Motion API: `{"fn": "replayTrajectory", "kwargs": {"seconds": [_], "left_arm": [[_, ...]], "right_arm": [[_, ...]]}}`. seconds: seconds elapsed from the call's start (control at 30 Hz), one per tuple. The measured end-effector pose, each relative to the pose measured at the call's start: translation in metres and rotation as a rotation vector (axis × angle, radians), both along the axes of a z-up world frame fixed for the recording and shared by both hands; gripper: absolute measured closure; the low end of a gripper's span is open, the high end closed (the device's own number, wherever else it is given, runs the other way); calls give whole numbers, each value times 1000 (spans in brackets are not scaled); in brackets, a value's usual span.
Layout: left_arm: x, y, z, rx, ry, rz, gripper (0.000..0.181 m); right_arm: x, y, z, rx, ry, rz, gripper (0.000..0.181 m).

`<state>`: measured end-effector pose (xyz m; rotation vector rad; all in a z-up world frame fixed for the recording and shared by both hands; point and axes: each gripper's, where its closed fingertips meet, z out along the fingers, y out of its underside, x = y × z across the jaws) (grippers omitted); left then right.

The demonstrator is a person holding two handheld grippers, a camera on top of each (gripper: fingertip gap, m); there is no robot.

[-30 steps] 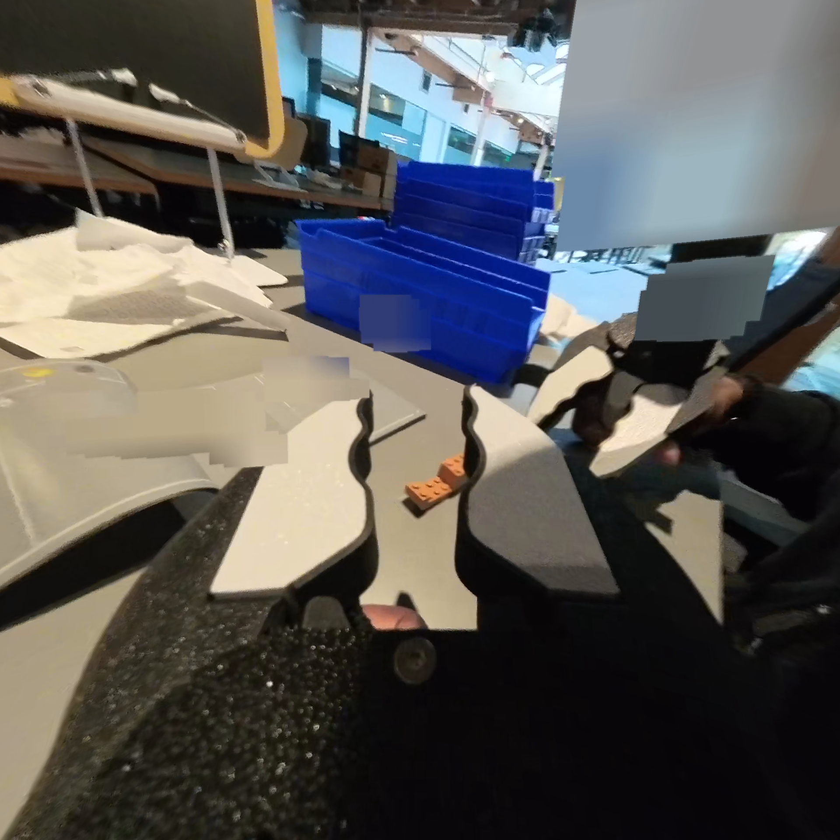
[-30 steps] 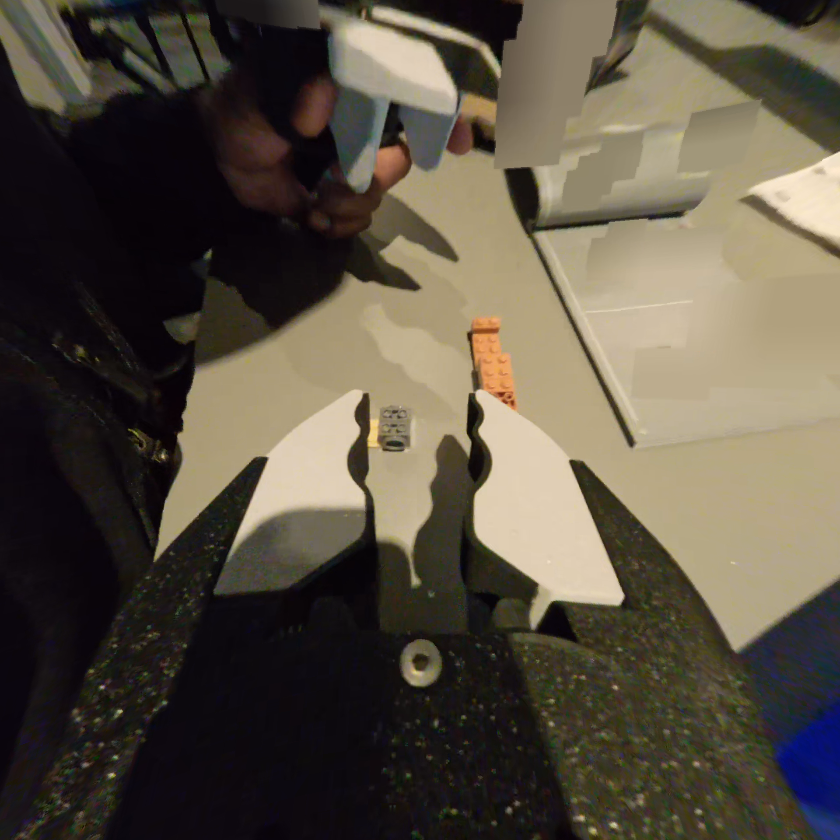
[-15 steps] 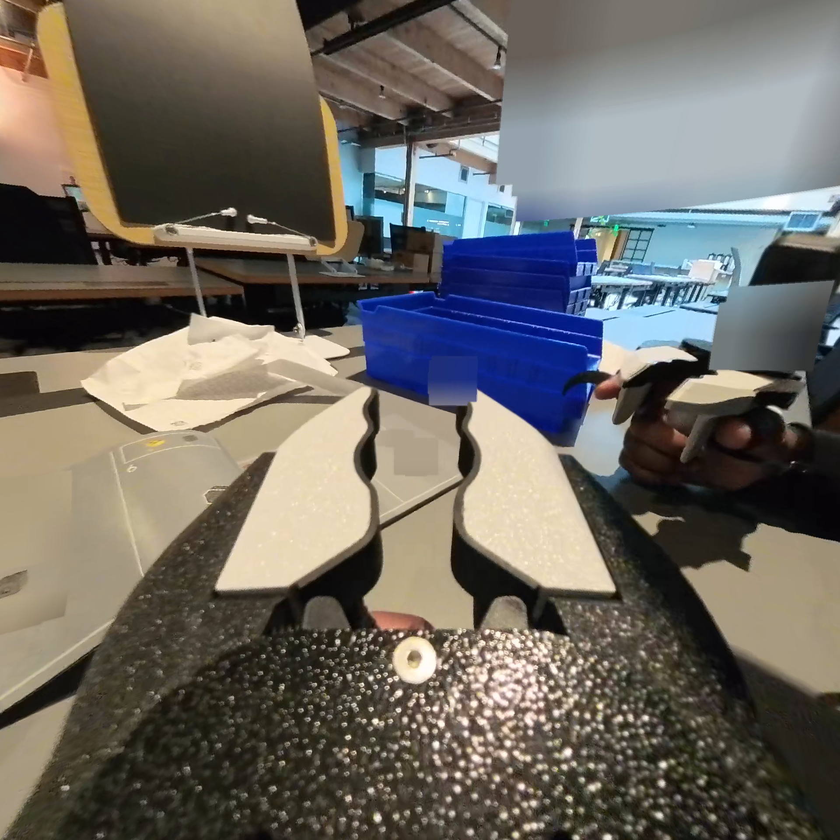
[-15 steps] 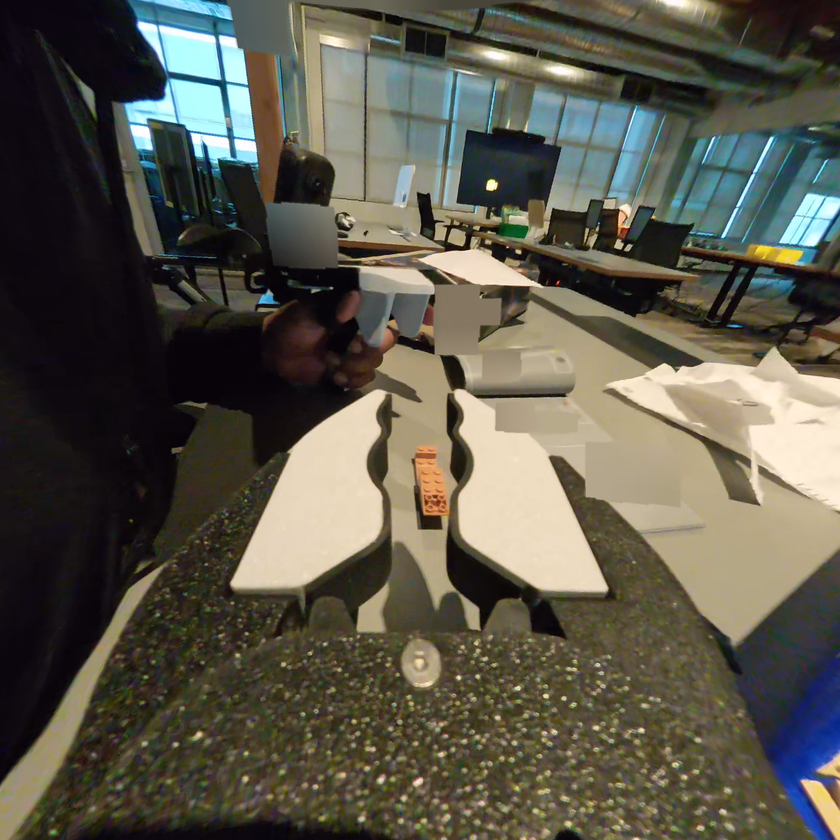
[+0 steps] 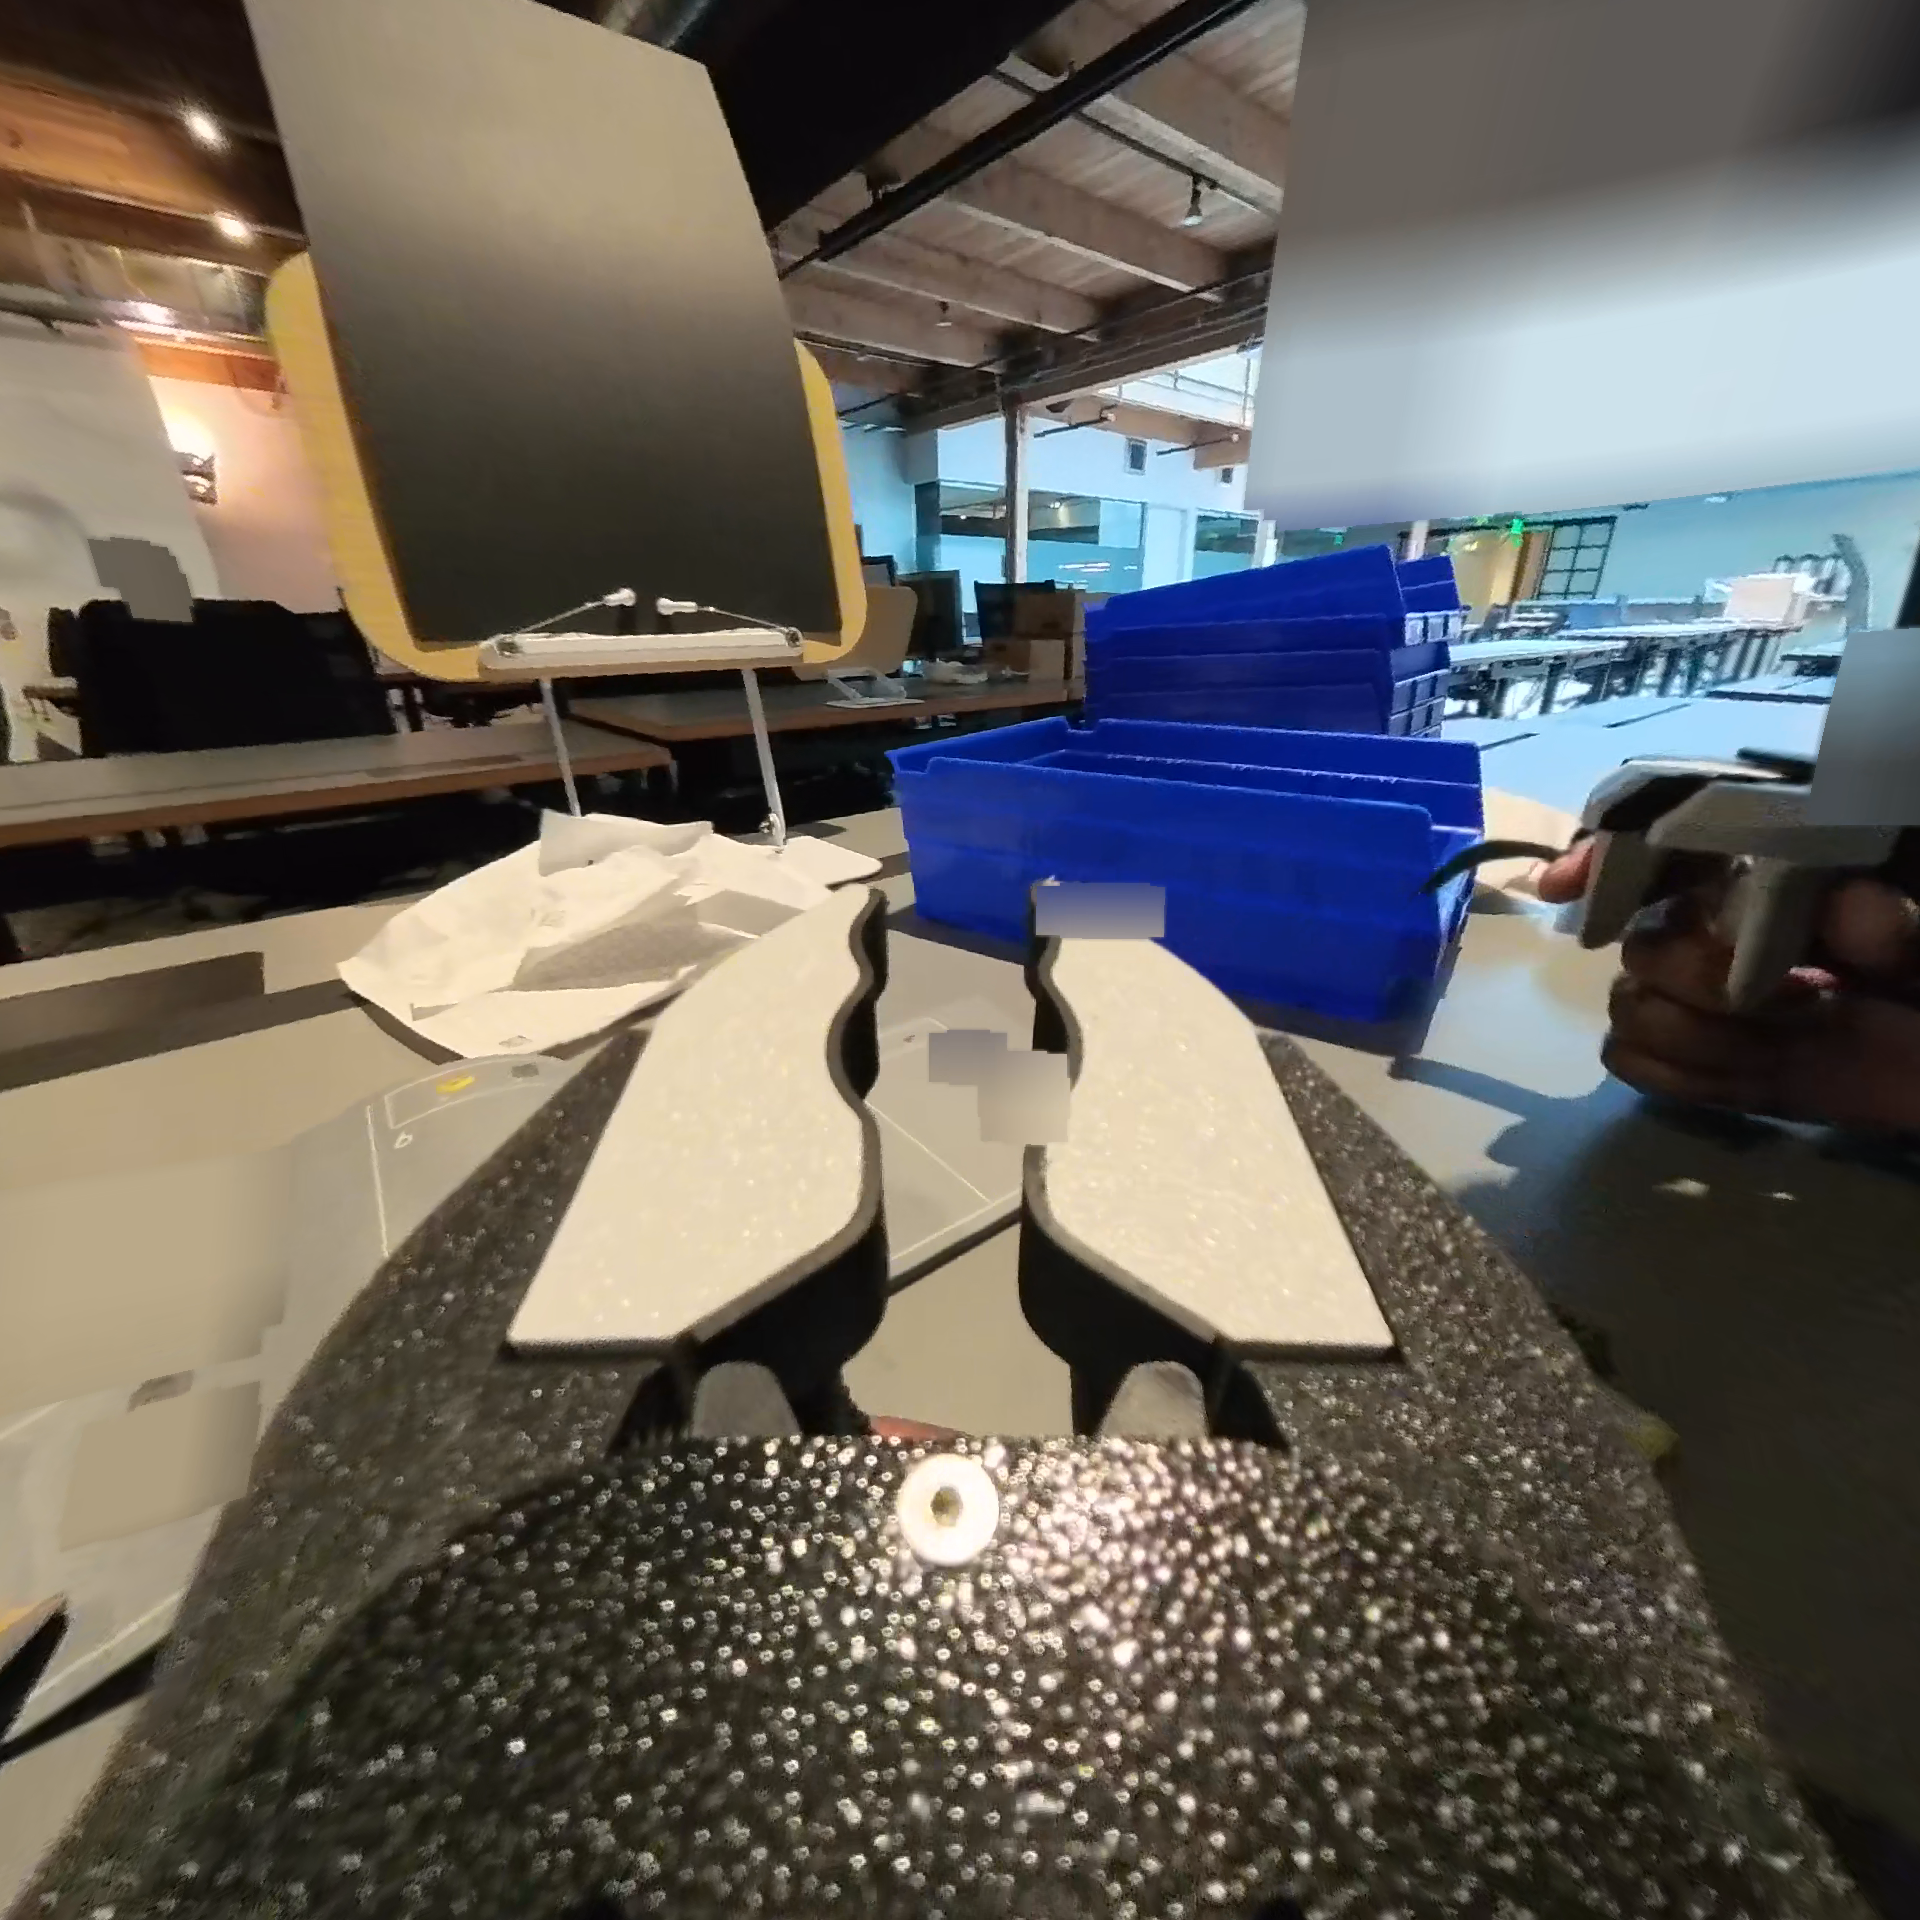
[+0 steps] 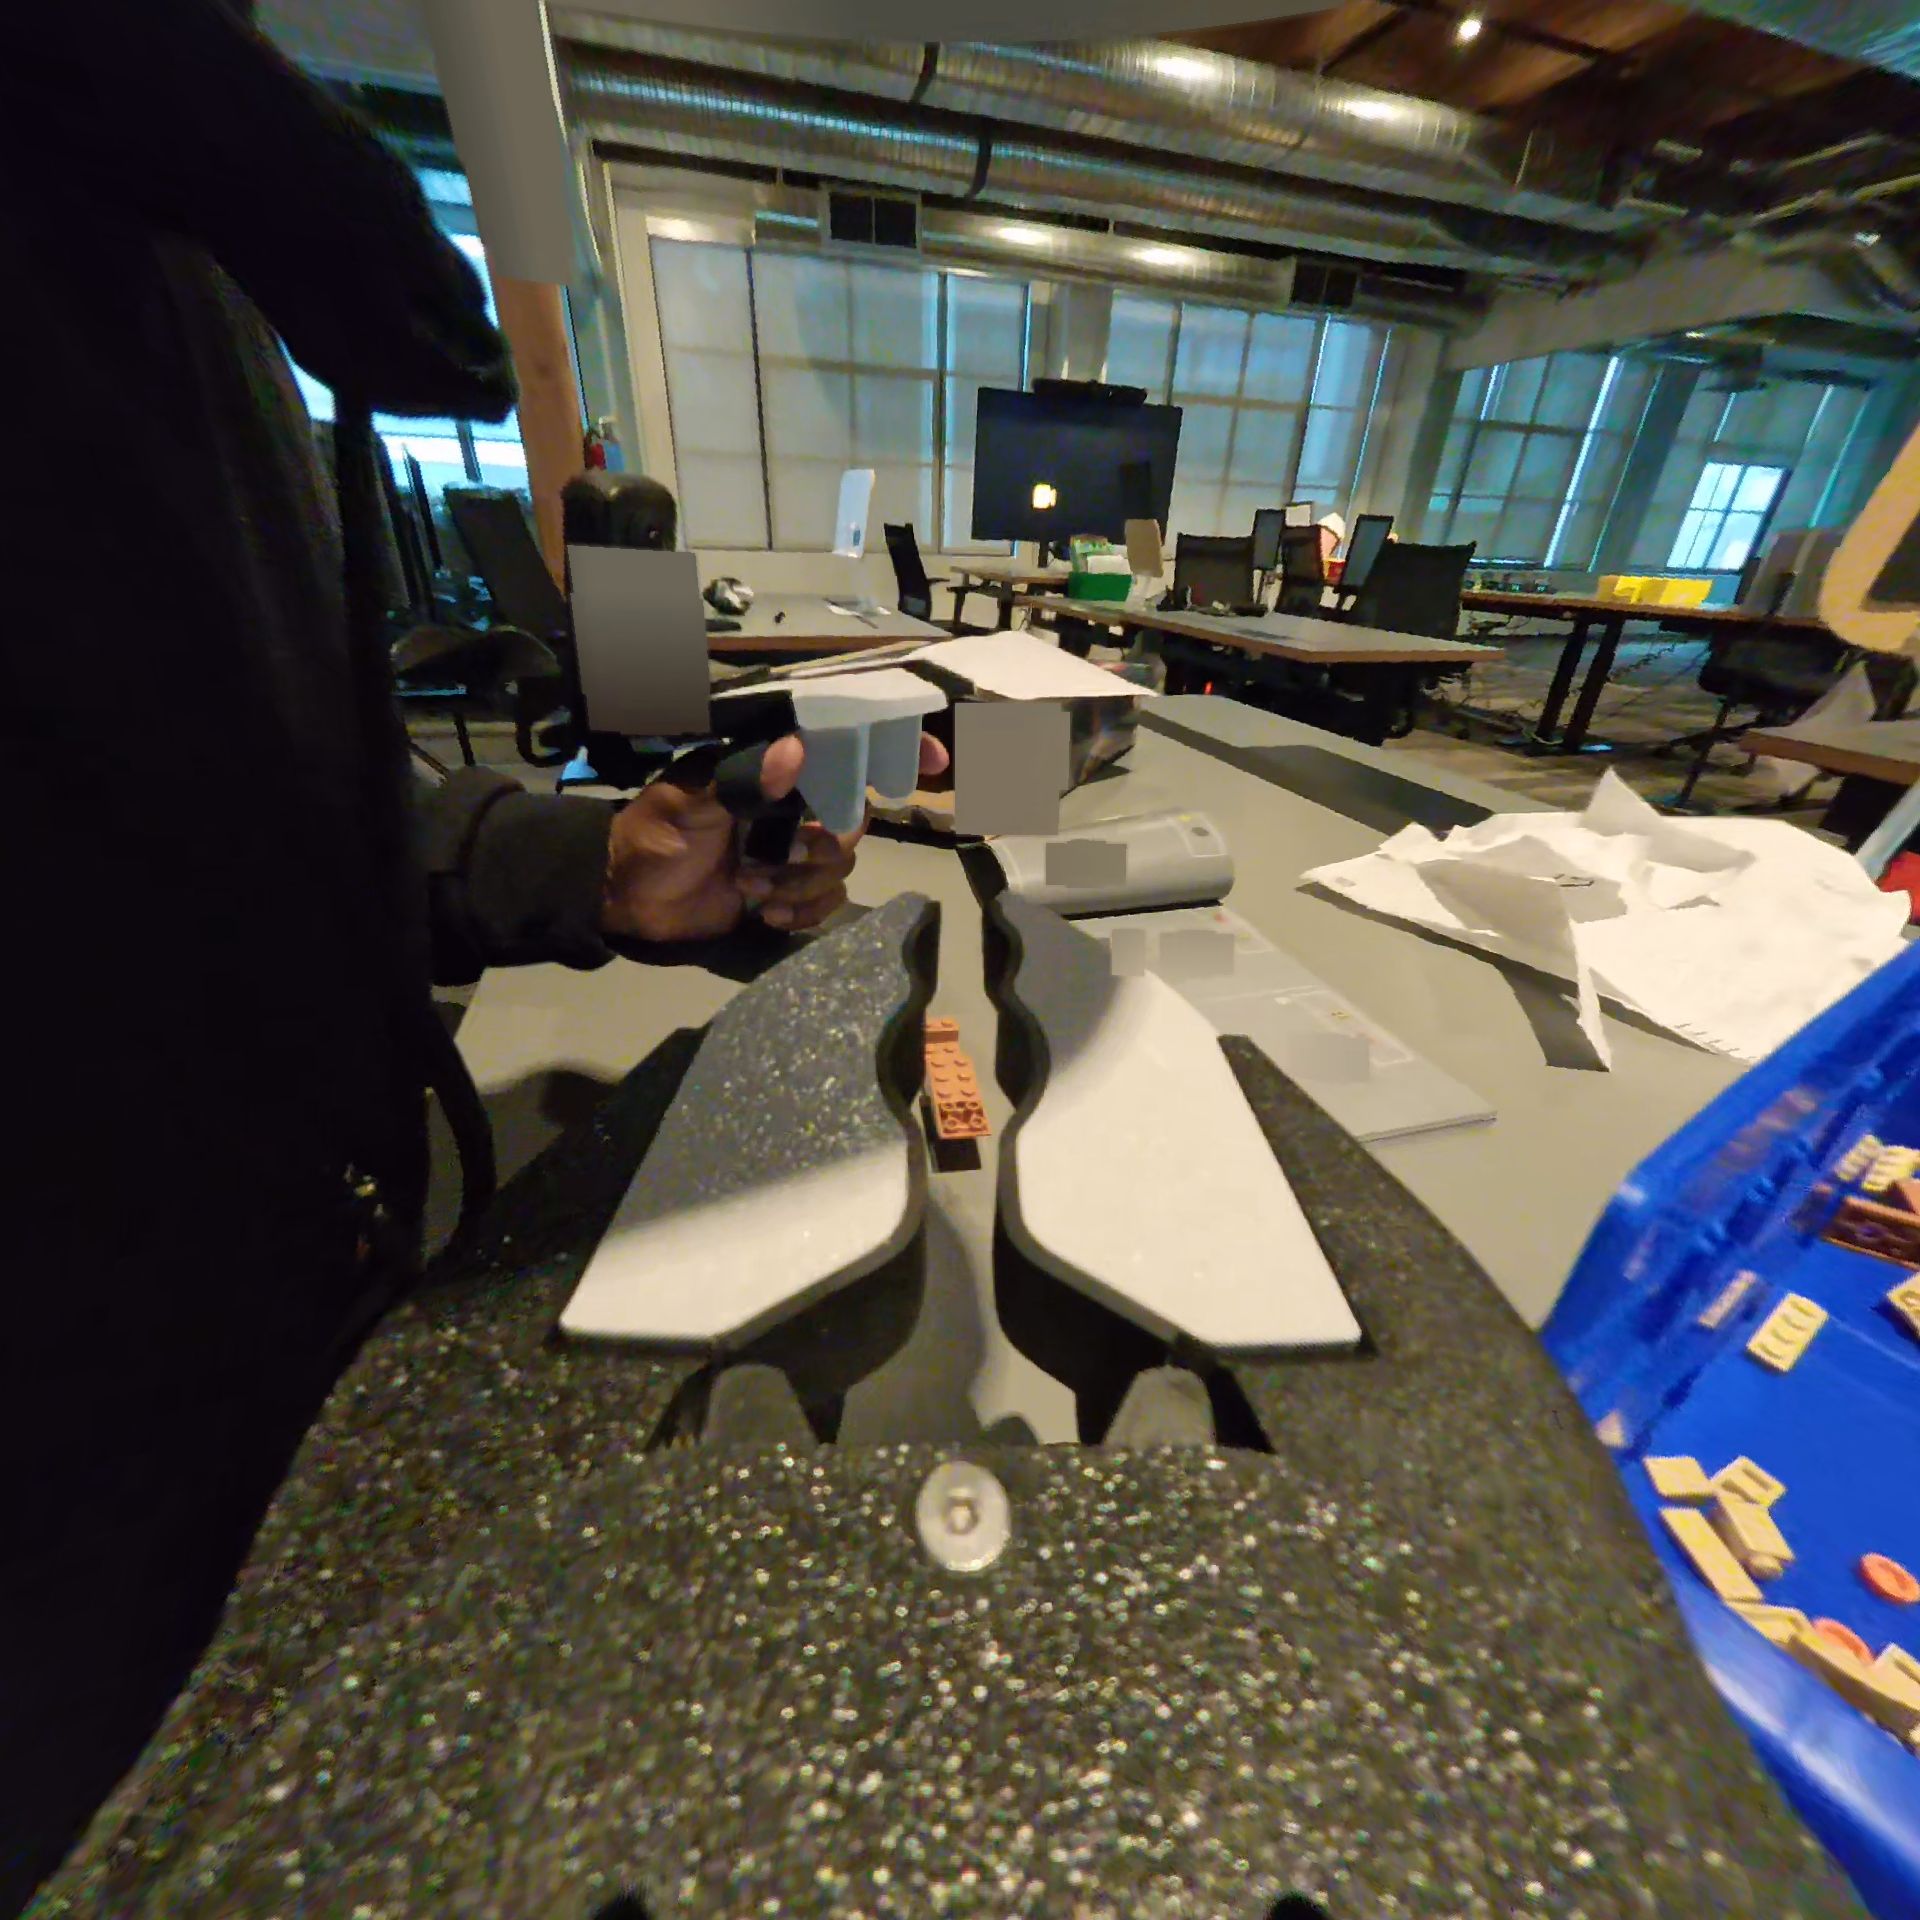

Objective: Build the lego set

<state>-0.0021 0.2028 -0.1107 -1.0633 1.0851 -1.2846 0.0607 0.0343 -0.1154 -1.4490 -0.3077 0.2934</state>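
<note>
A small orange lego assembly [image 6: 954, 1081] lies on the grey table [image 6: 1558, 1174]. I see it through the narrow gap between my right gripper's jaws. My right gripper [image 6: 961, 920] is above and short of it, slightly open and empty. My left gripper [image 5: 961, 925] is open and empty, held level over the open instruction booklet [image 5: 925, 1164]. No brick shows in the left wrist view. The left gripper also shows in the right wrist view [image 6: 847, 764], held by a hand. The right gripper shows at the right edge of the left wrist view [image 5: 1704, 842].
Stacked blue bins [image 5: 1184, 831] stand behind the booklet. The nearest bin [image 6: 1766, 1455] holds several tan and orange pieces. Crumpled white paper [image 5: 561, 935] lies at the back left, below a black board on a stand [image 5: 561, 364]. The booklet also shows in the right wrist view [image 6: 1299, 1039].
Both grippers tilted up from looking down at the table to level. The orange assembly left the left view. The right jaws narrowed, and the grey brick is out of view.
</note>
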Motion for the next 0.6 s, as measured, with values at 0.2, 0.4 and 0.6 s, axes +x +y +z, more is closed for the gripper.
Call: {"fn": "replayTrajectory", "kwargs": {"seconds": [0.2,0.4,0.6], "left_arm": [[0,3,2,-15,-26,-4,159],[-1,5,4,-34,-43,-10,166],[-1,6,3,-28,-36,3,167]], "right_arm": [[2,1,-4,-22,41,21,174],[4,3,-6,-33,59,24,173],[2,3,-6,-40,70,35,173]]}}
